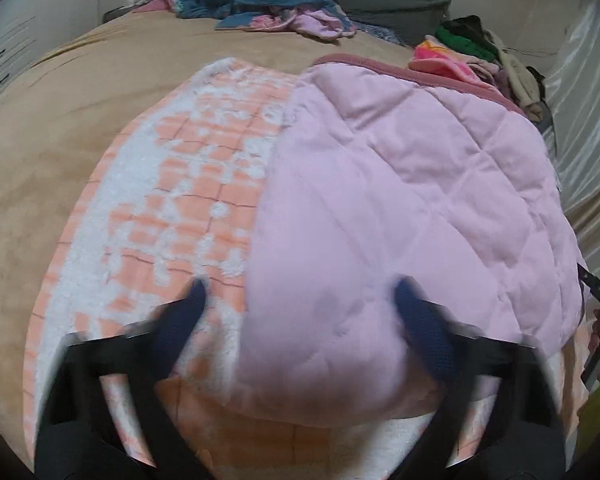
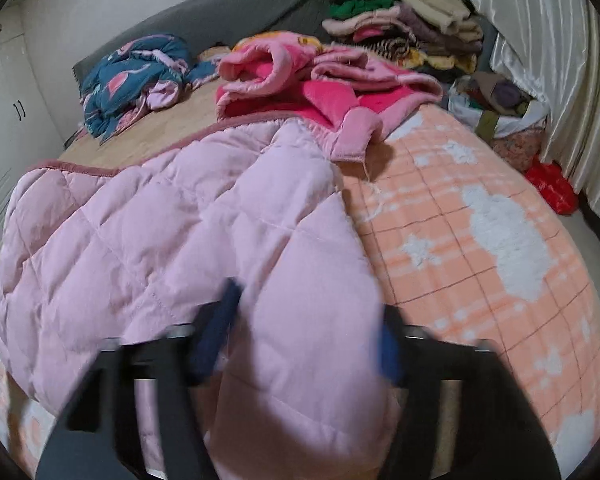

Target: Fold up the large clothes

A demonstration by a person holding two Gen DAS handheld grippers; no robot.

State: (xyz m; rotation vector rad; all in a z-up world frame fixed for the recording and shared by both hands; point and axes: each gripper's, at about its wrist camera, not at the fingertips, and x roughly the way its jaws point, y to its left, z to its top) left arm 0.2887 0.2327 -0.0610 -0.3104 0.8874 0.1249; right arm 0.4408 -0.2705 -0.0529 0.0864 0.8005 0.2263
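A large pale pink quilted garment [image 1: 400, 200] lies on the bed over an orange and white checked fleece blanket [image 1: 188, 200]. It also shows in the right wrist view [image 2: 188, 240], with the blanket [image 2: 480, 240] to its right. My left gripper [image 1: 300, 296] is open, its blue fingertips [image 1: 194, 300] on either side of the garment's near left edge. My right gripper [image 2: 308, 312] is open, with its fingers either side of a bulge at the garment's near right edge. Neither jaw is closed on the cloth.
A tan bed cover [image 1: 100, 92] lies under the blanket. A blue patterned garment [image 2: 132, 76] and a bright pink fleece garment [image 2: 320, 88] lie further back. A pile of clothes [image 2: 412, 28] stands at the far right by a white curtain [image 2: 540, 60]. White cupboards [image 2: 4, 120] stand left.
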